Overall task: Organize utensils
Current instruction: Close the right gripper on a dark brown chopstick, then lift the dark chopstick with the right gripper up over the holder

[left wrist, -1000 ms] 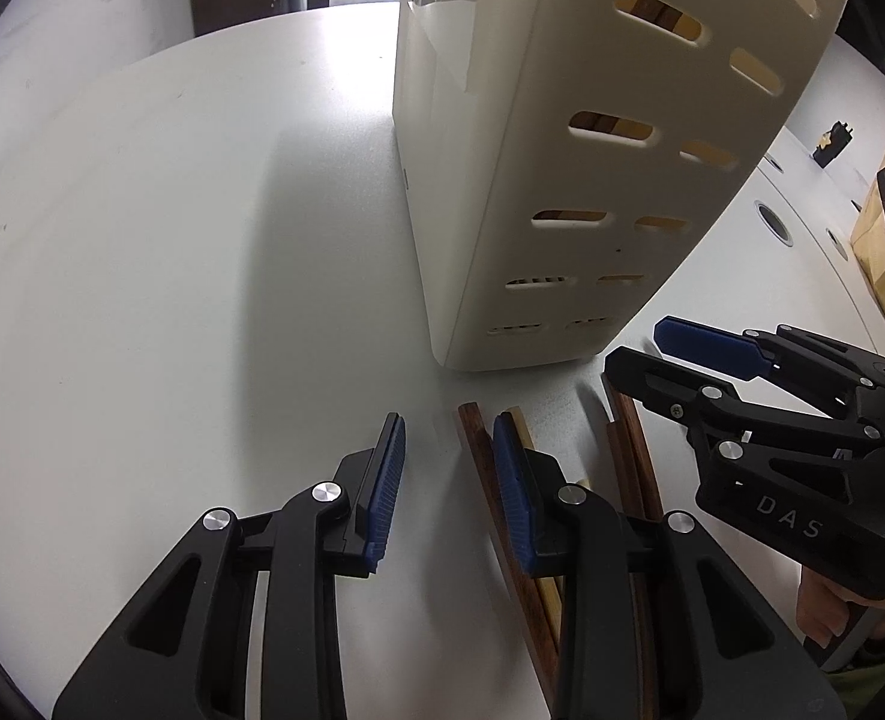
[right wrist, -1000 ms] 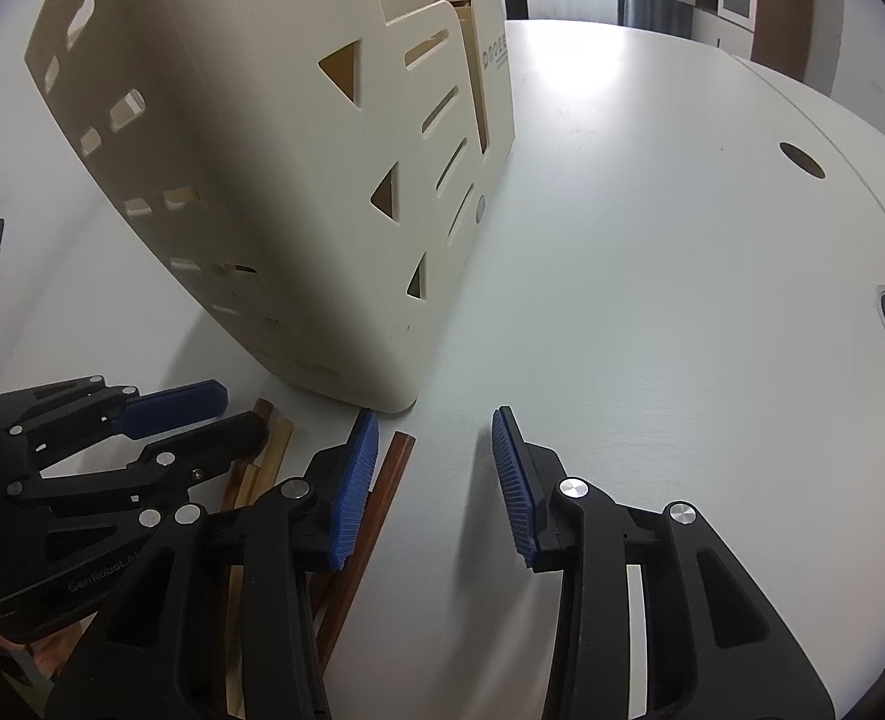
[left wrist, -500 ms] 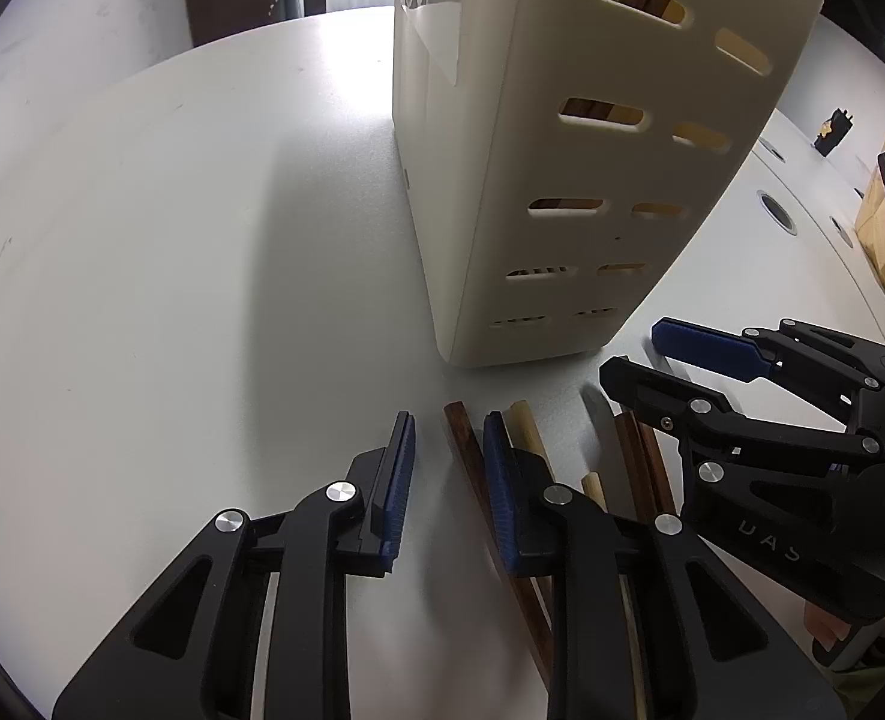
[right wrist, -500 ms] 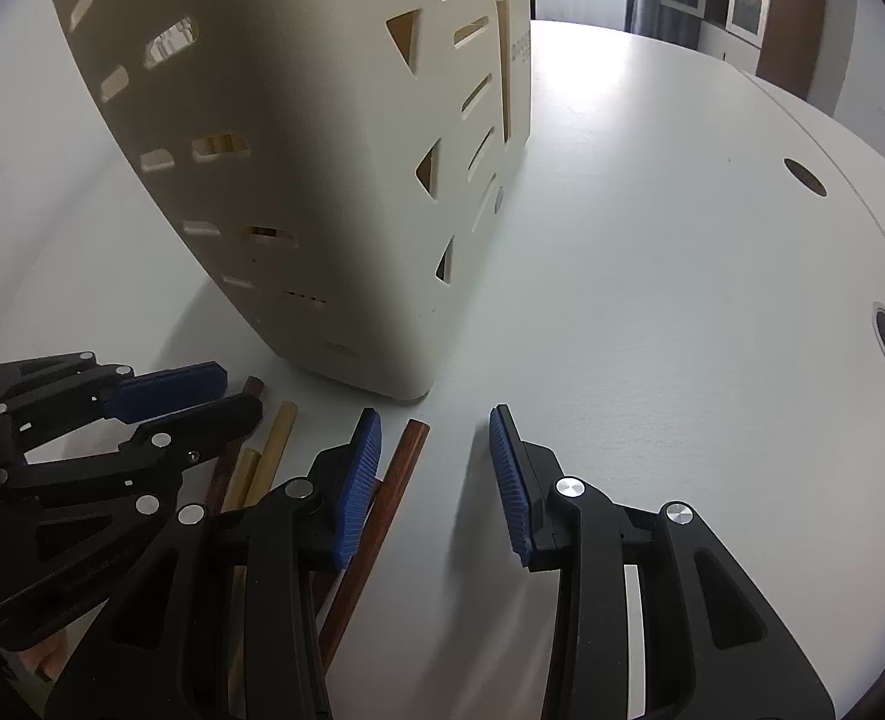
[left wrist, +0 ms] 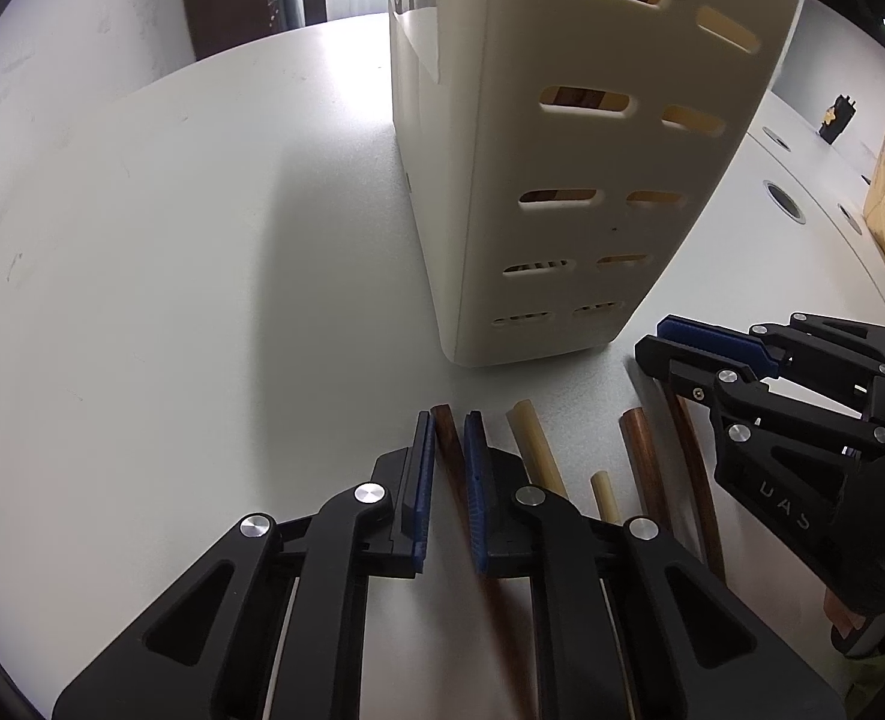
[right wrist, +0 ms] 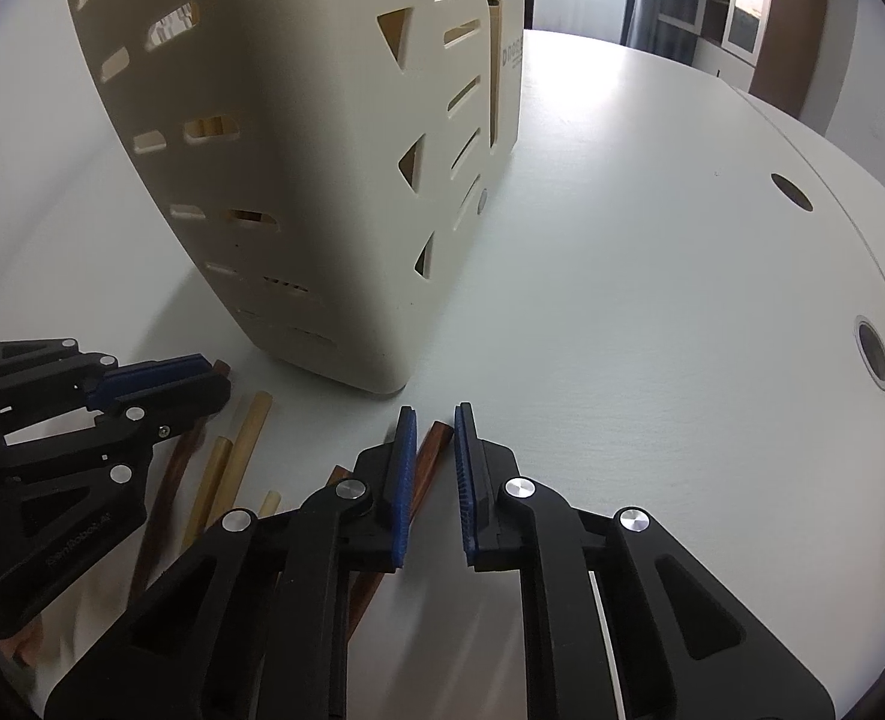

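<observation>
A tall cream plastic utensil holder with slotted walls stands upright on the white round table. Through its upper slots dark brown and pale wooden pieces show inside, though which compartment they sit in cannot be told. In the right wrist view the cream plastic utensil holder has triangular cut-outs along its side, and a lower stepped section with a cardboard-coloured box stands behind it.

On the table just in front of the holder lies a loose row of chopsticks. The left gripper, black with blue ribbed pads, has narrowed its jaws to a thin gap around a dark brown wooden chopstick, the pads pressing on both of its sides. To the right of that stick lie a pale bamboo chopstick, a shorter-looking pale chopstick end and a reddish-brown chopstick — all flat on the table, near one another but not stacked.

The right gripper is closing its jaws on a reddish-brown chopstick. That stick lies between the blue pads, close against the left pad — a sliver of gap shows at the other, so a firm grip cannot be confirmed. The left gripper appears at the left edge of this view, over the pale chopsticks.
</observation>
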Tool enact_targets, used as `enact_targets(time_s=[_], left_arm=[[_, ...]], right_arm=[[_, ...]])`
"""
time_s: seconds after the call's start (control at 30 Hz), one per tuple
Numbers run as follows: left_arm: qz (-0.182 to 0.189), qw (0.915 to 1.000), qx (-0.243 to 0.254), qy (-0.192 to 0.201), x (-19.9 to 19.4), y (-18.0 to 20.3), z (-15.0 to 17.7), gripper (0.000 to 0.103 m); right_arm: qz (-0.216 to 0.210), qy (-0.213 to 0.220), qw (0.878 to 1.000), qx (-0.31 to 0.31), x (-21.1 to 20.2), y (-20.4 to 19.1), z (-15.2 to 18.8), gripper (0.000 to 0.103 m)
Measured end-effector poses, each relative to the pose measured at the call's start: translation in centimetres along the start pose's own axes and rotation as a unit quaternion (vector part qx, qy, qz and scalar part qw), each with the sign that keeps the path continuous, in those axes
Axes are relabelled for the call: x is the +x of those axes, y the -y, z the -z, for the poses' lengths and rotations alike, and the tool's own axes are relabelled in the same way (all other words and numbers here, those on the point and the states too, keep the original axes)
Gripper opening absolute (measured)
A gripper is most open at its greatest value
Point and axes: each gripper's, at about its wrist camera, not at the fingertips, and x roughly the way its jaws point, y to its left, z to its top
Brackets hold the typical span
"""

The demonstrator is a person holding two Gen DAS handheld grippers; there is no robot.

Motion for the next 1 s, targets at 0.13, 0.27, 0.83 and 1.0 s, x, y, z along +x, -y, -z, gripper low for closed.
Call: enact_targets(time_s=[0.13, 0.27, 0.83, 1.0], left_arm=[[-0.002, 1.0, 0.001, 0.001, 0.1, -0.1, -0.1, 0.007], [-0.004, 1.0, 0.002, 0.001, 0.4, 0.7, -0.4, 0.007], [0.0, 0.9986, -0.003, 0.053, -4.0, 0.7, -1.0, 0.007], [0.006, 0.9948, -0.003, 0.101, -8.3, 1.1, -1.0, 0.007]], right_arm=[[0.0, 0.001, 1.0, 0.001, 0.1, 0.1, 0.0, 0.011], [-0.006, 0.001, 1.0, 0.008, 0.5, 1.2, -0.4, 0.009], [-0.036, 0.059, 0.997, 0.024, -3.8, 3.2, -0.4, 0.008], [-0.042, 0.101, 0.994, 0.017, -6.7, 2.7, -0.6, 0.008]])
